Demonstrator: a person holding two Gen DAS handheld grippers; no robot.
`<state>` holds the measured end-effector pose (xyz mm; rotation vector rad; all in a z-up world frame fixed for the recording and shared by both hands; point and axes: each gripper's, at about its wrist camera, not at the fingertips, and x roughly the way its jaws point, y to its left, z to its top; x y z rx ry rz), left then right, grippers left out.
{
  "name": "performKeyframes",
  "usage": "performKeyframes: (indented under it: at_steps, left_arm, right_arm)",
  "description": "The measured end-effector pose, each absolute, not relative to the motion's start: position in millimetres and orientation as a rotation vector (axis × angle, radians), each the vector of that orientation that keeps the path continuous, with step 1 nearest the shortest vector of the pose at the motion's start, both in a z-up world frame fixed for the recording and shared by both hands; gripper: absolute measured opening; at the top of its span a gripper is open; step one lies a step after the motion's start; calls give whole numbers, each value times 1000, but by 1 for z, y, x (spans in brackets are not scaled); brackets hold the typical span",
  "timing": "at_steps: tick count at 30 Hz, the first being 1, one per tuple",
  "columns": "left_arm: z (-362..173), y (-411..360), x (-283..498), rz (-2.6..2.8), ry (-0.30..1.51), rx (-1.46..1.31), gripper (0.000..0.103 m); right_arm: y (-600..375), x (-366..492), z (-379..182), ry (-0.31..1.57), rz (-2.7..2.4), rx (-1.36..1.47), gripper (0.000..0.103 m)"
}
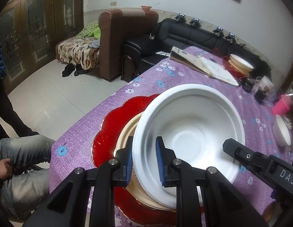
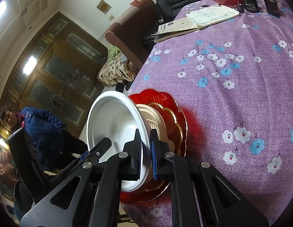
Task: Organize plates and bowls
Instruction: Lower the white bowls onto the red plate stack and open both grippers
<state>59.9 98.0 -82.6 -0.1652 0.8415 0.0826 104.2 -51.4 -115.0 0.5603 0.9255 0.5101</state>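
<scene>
White foam bowl (image 1: pixel 191 132): you pinch its rim from both sides; it sits tilted on the stack at the table's near edge.
Left gripper (image 1: pixel 144 162): your blue pads are clamped on the bowl's near-left rim, one pad inside, one outside.
Right gripper (image 2: pixel 146 155): pressed onto the opposite rim, wall between the pads.
Under the bowl: a cream plastic bowl (image 2: pixel 155 124) on a gold-rimmed amber plate (image 2: pixel 171 121), all on the red scalloped glass plate (image 1: pixel 116 121).
Table: purple flowered cloth (image 2: pixel 231 98) covers it.
Far end: an open notebook (image 1: pixel 212 68), a second stack of bowls on a red dish (image 1: pixel 241 62), a pink cup (image 1: pixel 281 105).
</scene>
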Motion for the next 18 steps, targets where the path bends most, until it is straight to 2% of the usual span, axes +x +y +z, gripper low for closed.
performKeyframes:
  at_steps: [18]
  left_arm:
    - [-88, 103, 62, 96, 856, -168, 21]
  right_arm:
    - [-39, 111, -127, 956, 498, 527, 9]
